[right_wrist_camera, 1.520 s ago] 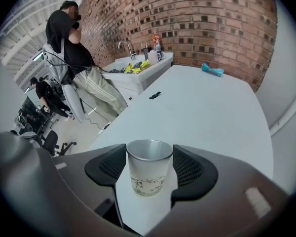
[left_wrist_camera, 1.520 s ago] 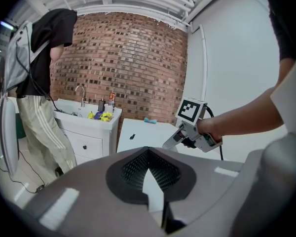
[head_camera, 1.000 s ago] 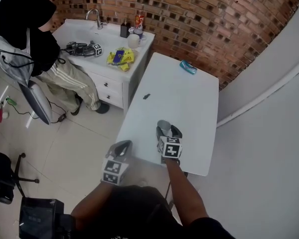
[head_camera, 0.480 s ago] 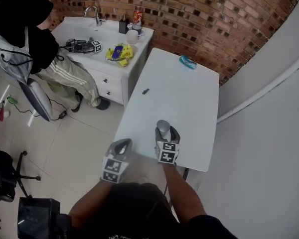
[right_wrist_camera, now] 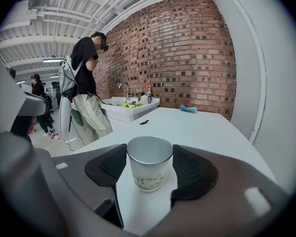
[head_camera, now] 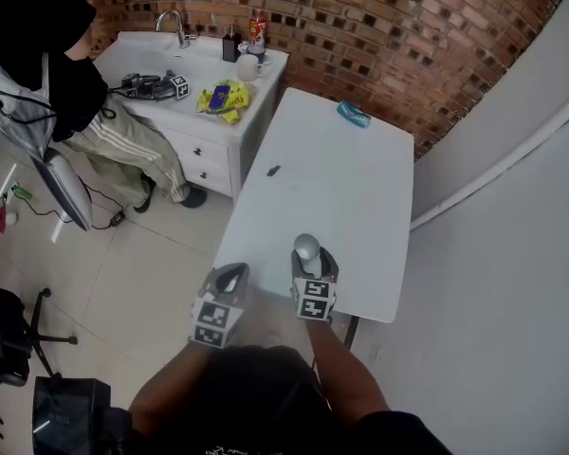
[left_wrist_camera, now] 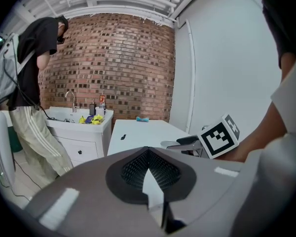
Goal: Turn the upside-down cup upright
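A white paper cup [right_wrist_camera: 149, 169] stands mouth up, its grey inside showing, between the black pads of my right gripper [right_wrist_camera: 149, 151]. Both pads touch its rim, so the gripper is shut on it. In the head view the cup [head_camera: 306, 247] and right gripper [head_camera: 307, 257] are over the near end of the white table [head_camera: 360, 178]. My left gripper [head_camera: 232, 275] hovers off the table's left front corner, over the floor. Its pads [left_wrist_camera: 138, 169] meet at the tip and nothing is between them. The right gripper's marker cube [left_wrist_camera: 219, 137] shows to its right.
A teal object [head_camera: 354, 114] lies at the table's far end and a small black item [head_camera: 273, 171] near its left edge. A white sink counter [head_camera: 161, 60] with yellow packets [head_camera: 223, 96] stands behind-left, a person [head_camera: 57, 83] beside it. A grey wall runs along the right.
My right gripper has come a little toward the table's near edge and lower, with the cup still between its pads. The left gripper has hardly moved.
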`<state>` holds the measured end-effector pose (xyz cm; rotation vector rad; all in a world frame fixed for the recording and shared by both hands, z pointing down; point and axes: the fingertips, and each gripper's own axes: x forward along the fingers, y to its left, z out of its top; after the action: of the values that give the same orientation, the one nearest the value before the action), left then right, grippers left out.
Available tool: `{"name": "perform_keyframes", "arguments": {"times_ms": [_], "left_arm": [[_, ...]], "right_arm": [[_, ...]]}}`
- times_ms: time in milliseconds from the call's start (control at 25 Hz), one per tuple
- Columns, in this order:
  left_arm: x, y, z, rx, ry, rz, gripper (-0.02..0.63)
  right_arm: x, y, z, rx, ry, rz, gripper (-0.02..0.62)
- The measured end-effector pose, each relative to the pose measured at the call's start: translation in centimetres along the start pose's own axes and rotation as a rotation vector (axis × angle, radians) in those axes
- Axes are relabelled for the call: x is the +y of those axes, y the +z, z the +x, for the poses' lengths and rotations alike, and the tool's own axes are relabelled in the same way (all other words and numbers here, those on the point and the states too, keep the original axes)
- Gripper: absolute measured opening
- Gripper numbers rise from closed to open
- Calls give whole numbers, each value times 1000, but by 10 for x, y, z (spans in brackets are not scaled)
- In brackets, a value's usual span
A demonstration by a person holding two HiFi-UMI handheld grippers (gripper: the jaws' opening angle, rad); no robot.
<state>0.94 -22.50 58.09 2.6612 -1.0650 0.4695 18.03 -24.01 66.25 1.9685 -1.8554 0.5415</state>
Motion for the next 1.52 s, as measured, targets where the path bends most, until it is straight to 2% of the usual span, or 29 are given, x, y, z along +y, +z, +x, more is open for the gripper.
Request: {"name": "perform_keyframes", "arguments": {"times_ms": [160, 360, 640, 840, 1040, 1320, 1440, 1520], "left_arm": [[-4, -2, 4, 15, -5, 5, -6], [-13, 0, 3, 10, -26, 0, -6], [-20, -3, -3, 13, -29, 2, -6], [-18, -4, -6, 9, -9, 0, -6], [-21, -2, -8, 0, 2, 6, -6], [-36, 9, -12, -41, 25, -52, -8], [-49, 14, -12, -50, 41, -2, -6], [-57, 15, -13, -47, 48, 17, -6]], "right_arm": [[1, -1, -4, -3, -11, 10, 311], [8, 0, -5, -2, -27, -39, 314], [6, 2, -5, 4, -58, -31, 324], [5, 12, -14, -43, -50, -21, 348], [4, 25, -33, -87, -19, -30, 343], [-9, 38, -71, -129, -6, -38, 141], [-20, 39, -82, -130, -29, -43, 44], [-26, 35, -86, -112, -37, -41, 14]]}}
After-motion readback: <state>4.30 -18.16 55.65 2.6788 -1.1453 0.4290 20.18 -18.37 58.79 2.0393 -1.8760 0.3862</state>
